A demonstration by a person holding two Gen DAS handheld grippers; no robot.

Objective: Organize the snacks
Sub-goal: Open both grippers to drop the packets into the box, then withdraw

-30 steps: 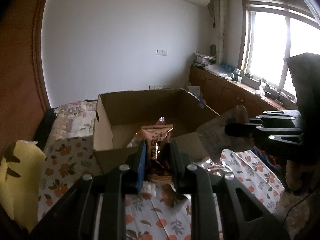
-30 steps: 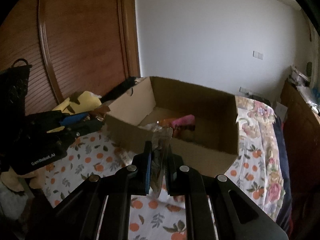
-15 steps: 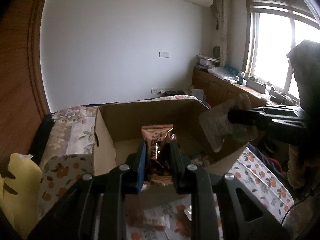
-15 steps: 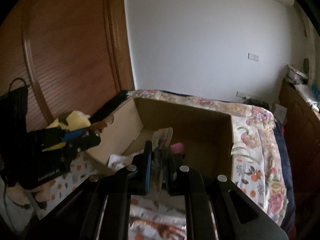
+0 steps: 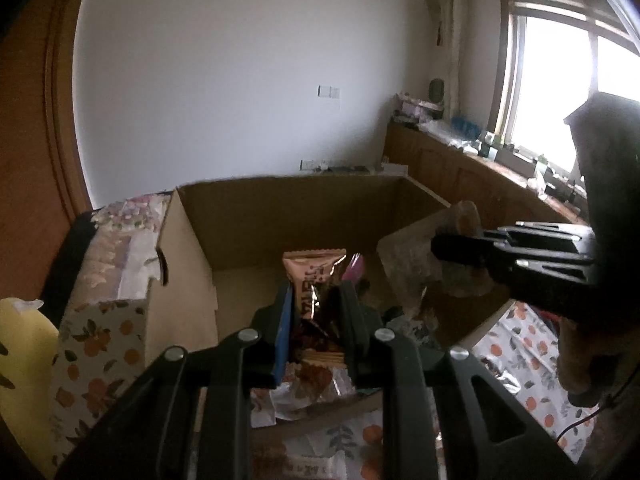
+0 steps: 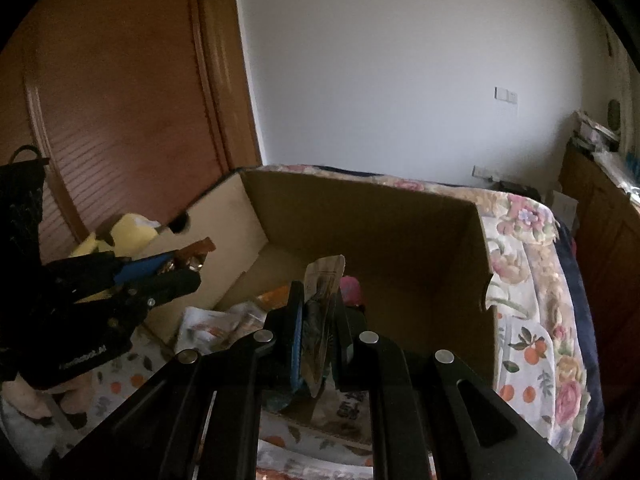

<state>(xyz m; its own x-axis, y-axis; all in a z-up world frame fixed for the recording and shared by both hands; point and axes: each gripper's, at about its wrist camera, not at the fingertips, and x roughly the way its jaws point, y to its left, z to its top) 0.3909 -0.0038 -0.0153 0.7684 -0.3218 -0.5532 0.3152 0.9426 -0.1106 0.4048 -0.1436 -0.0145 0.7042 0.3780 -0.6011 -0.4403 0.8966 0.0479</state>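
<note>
boxes: 1 (image 5: 192, 240) | tongs: 2 (image 5: 316, 312) (image 6: 318, 312) | held snack packets: 2 (image 5: 314, 280) (image 6: 322, 280)

Pretty dim overall, both views are underexposed. The only real light source is the big bright window (image 5: 576, 92) on the right of the left wrist view, and it's totally blown out to white. The plain white wall (image 5: 240, 80) picks up a soft grey glow from it. Inside the open brown cardboard box (image 6: 360, 232) it's murky, with the packets in shadow and a bit soft. Heavy fisheye bending, black vignette in the corners, and the curved reddish wooden door (image 6: 120, 80) looks bowed.
</note>
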